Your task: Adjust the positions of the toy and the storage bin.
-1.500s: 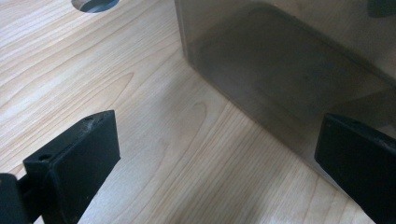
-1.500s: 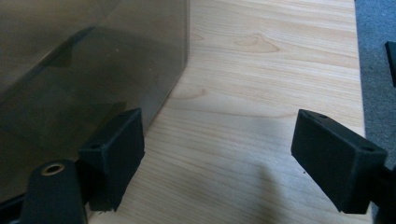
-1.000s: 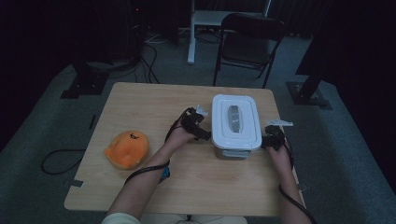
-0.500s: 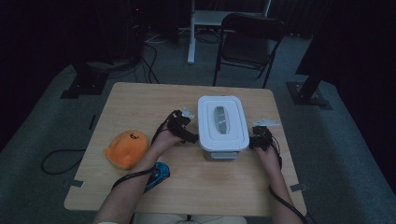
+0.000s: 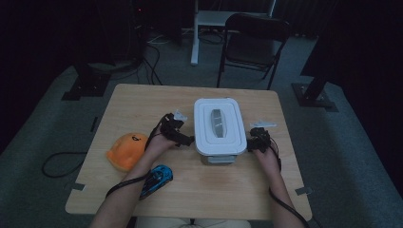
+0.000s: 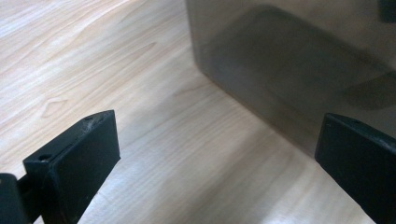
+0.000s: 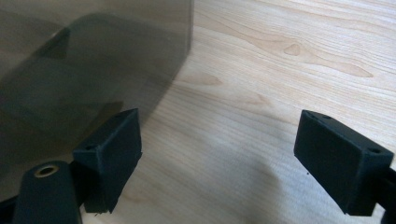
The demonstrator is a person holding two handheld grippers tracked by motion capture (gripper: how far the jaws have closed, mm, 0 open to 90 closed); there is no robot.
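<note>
Wooden counter (image 5: pixel 142 107) is shown bearing a lidded storage box (image 5: pixel 218 124), flanked closely by the left tool (image 5: pixel 184 138) and right tool (image 5: pixel 253 143), both spread open, the right's jaws just widened around nothing.

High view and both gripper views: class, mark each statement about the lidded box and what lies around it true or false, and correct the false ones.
1. The white lid is on the box. True.
2. The left gripper is clamped on the box. False: its jaws stand open over bare table, with the box wall beside one jaw.
3. The right gripper is open beside the box. True.
4. The orange toy sits on the lid. False: it lies on the table, left of the box.
5. A blue toy car lies near the person's left forearm. True.
</note>
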